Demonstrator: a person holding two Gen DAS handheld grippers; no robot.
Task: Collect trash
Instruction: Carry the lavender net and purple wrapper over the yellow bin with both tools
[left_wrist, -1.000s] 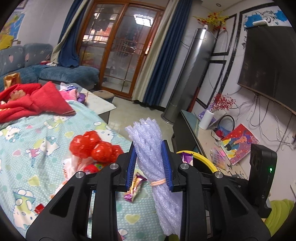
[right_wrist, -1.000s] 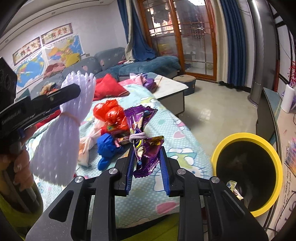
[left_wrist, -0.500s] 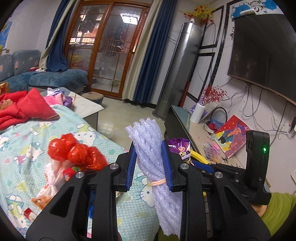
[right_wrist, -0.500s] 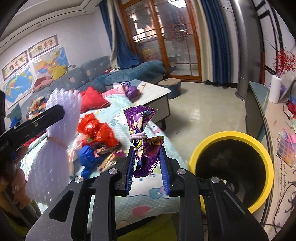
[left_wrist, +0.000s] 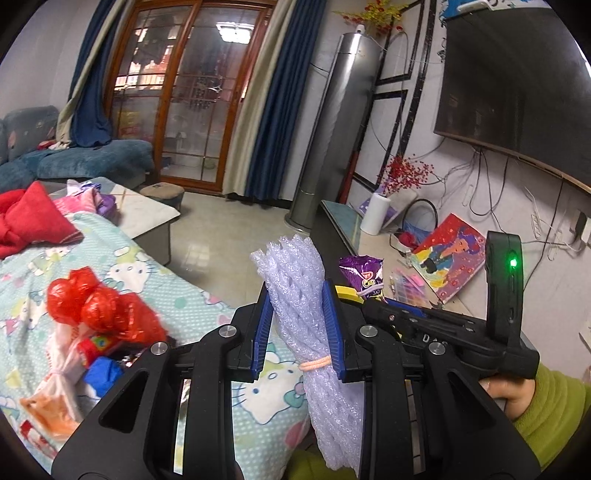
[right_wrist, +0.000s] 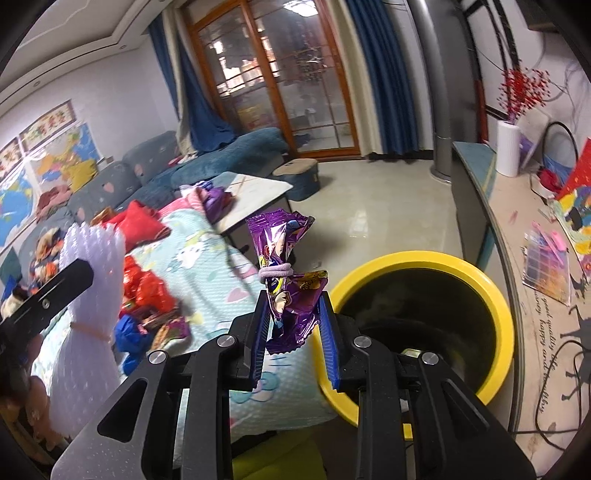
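Note:
My left gripper (left_wrist: 297, 325) is shut on a white foam net bundle (left_wrist: 295, 288) tied with an orange band, held upright in the air. The bundle also shows at the left of the right wrist view (right_wrist: 86, 295). My right gripper (right_wrist: 293, 328) is shut on a purple snack wrapper (right_wrist: 284, 280) bound with a hair tie, at the near left rim of the yellow-rimmed black trash bin (right_wrist: 491, 295). In the left wrist view the wrapper (left_wrist: 362, 275) pokes up just right of the foam, with the right gripper below it.
A table with a Hello Kitty cloth (right_wrist: 218, 280) holds red plastic wrap (left_wrist: 96, 310), a blue wrapper (right_wrist: 127, 332) and other scraps. A low TV cabinet (right_wrist: 476, 192) with a paper roll (right_wrist: 511, 147) runs along the right. Tiled floor (left_wrist: 221, 243) lies beyond the table.
Both grippers have swung right, away from the table. The bin has grown larger and closer in the right wrist view, and the wrapper now sits by its rim. Both grips are unchanged.

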